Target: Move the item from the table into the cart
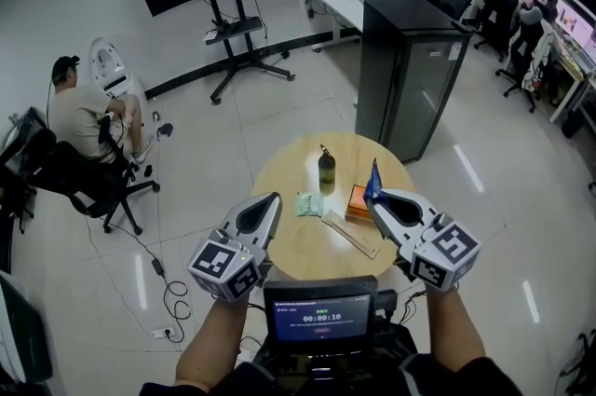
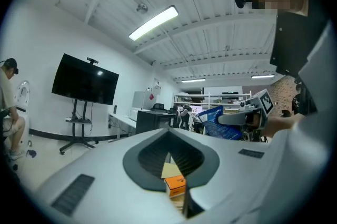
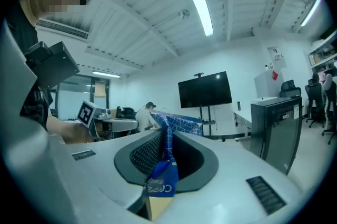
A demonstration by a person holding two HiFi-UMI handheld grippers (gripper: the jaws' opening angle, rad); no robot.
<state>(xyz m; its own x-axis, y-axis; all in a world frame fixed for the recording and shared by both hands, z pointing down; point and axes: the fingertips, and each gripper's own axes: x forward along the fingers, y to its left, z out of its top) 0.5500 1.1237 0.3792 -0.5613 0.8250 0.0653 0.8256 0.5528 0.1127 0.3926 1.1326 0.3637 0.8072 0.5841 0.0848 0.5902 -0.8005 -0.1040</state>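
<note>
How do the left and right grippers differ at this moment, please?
The right gripper is shut on a blue packet; the left gripper is shut on nothing. In the head view the right gripper shows by the orange box, the left gripper by the green packet. Both point toward the round table.

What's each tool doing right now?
Left tool: closed, empty.
Right tool: closed on blue bag.

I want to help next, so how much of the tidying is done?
Nothing looks moved yet; I can't make out a cart. The right gripper pinches a blue packet in its jaws; the left gripper is shut, empty. A bottle, green packet and orange box wait on the table.
</note>
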